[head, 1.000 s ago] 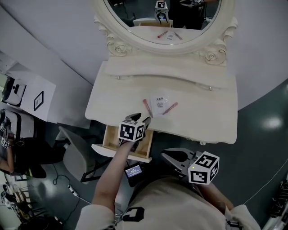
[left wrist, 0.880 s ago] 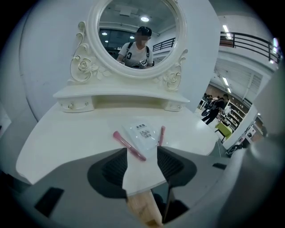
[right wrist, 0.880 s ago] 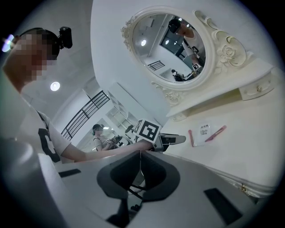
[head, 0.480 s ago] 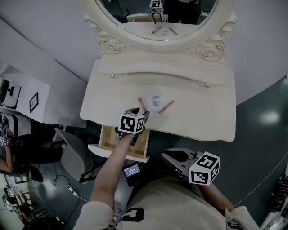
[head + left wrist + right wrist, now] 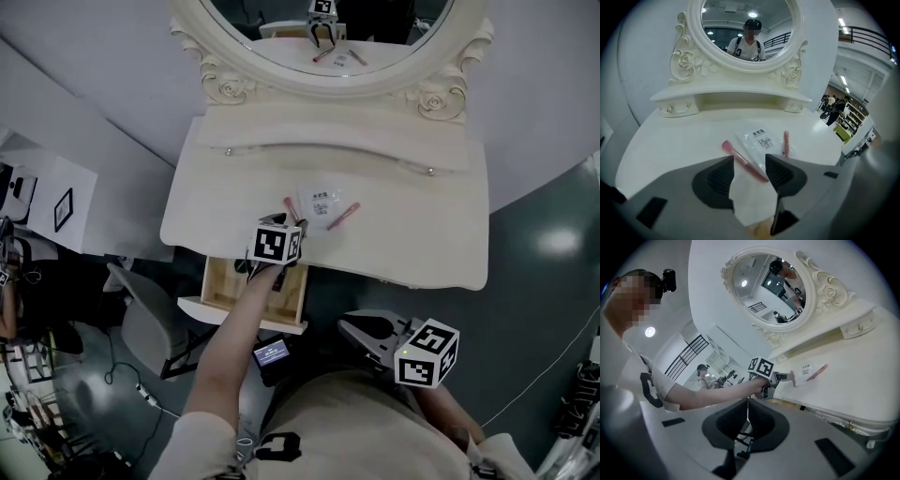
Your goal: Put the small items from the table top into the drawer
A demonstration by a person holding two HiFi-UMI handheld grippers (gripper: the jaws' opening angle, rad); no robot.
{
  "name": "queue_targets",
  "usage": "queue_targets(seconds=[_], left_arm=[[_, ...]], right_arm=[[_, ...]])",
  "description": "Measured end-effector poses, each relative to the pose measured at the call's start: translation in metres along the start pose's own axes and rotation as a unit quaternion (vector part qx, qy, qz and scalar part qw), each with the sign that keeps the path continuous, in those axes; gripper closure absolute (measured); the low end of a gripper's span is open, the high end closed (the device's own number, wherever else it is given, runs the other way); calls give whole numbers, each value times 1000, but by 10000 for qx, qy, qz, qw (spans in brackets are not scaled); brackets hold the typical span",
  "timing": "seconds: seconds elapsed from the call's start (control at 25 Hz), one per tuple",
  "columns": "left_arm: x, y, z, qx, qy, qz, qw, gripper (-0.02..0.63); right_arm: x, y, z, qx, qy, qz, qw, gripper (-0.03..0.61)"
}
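The left claw [image 5: 750,158] stands open at the front edge of the glossy cream table [image 5: 675,145]. Its dark ribbed pads flank the near end of a slim pink stick [image 5: 743,161] without pressing it. Just beyond lies a flat, clear plastic sachet [image 5: 759,139] with a printed label, and right of that a second pink stick [image 5: 785,143]. Beneath the claw the drawer [image 5: 225,281] stands pulled out, pale bare wood inside. The right claw [image 5: 746,404] is closed on nothing, well back from the table.

Dim, grey head view with floor [image 5: 561,242] glare at right; gripper views are brighter, fisheye-warped, black-cornered.
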State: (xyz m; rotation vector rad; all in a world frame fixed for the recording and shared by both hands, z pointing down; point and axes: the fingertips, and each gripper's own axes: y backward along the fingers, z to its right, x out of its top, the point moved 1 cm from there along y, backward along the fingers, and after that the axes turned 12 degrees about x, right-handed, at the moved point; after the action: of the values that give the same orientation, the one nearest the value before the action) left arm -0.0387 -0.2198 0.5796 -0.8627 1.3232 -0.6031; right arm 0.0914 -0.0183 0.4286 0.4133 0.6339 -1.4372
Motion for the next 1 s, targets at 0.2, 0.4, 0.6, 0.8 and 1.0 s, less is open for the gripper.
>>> queue_targets(seconds=[0.2, 0.4, 0.6, 0.8, 1.0], left_arm=[[-5, -11, -3, 91, -178, -129, 9997, 362], [-10, -21, -2, 122, -457, -277, 9985, 364], [-14, -25, 0, 119, -614, -335, 9975, 367], [-13, -26, -1, 33, -695, -305, 9971, 383], [-13, -26, -7, 58, -558, -242, 9981, 426]], right_arm=[[-2, 2, -1, 8, -4, 60, 10000, 549], [-4, 3, 1, -44, -57, 80, 9999, 549], [-4, 6, 4, -63, -105, 114, 9999, 549], [-3, 4, 6, -51, -110, 108, 9999, 549], [-3, 1, 7, -33, -102, 85, 9999, 549]])
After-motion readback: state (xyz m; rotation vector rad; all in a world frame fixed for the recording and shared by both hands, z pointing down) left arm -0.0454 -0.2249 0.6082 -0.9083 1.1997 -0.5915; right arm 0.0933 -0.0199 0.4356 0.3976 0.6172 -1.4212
